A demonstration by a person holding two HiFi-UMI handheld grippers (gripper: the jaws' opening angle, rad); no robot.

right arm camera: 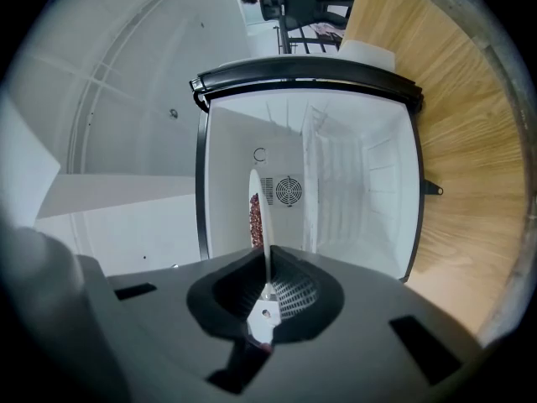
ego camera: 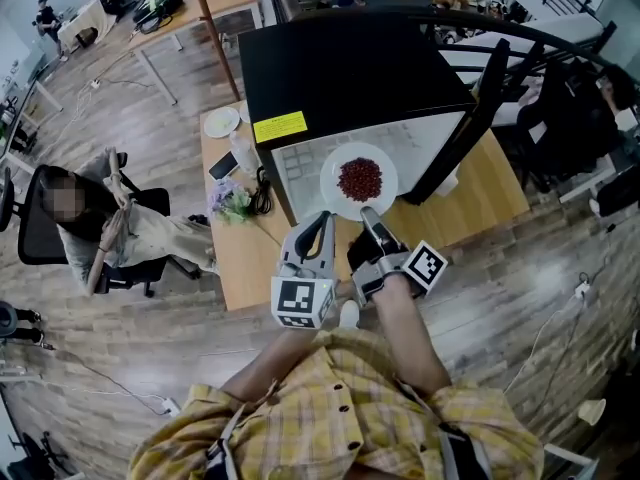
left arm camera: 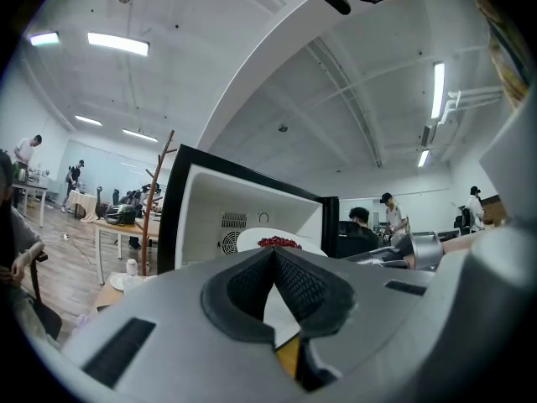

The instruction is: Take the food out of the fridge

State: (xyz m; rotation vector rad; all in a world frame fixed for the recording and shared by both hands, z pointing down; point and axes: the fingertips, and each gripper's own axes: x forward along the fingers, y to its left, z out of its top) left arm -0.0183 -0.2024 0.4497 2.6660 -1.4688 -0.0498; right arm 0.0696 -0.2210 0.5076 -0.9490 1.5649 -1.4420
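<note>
Clamped on plate (ego camera: 335, 183) rim with right gripper (ego camera: 368, 216), food (ego camera: 360, 178) ahead of jaws, seemingly clear of fridge (ego camera: 340, 68); left gripper (left arm camera: 273, 257) closed, empty; set-down pending.

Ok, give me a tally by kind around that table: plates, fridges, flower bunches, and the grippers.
Plates: 2, the plate of red food clamped in the right gripper, and a small plate on the table
Fridges: 1, the fridge, door open
Flower bunches: 1, the flower bunch
Grippers: 2, counting the left gripper, shut on nothing
Total: 6

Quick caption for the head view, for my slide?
Right gripper holds a white plate of red food at the open fridge.
</note>
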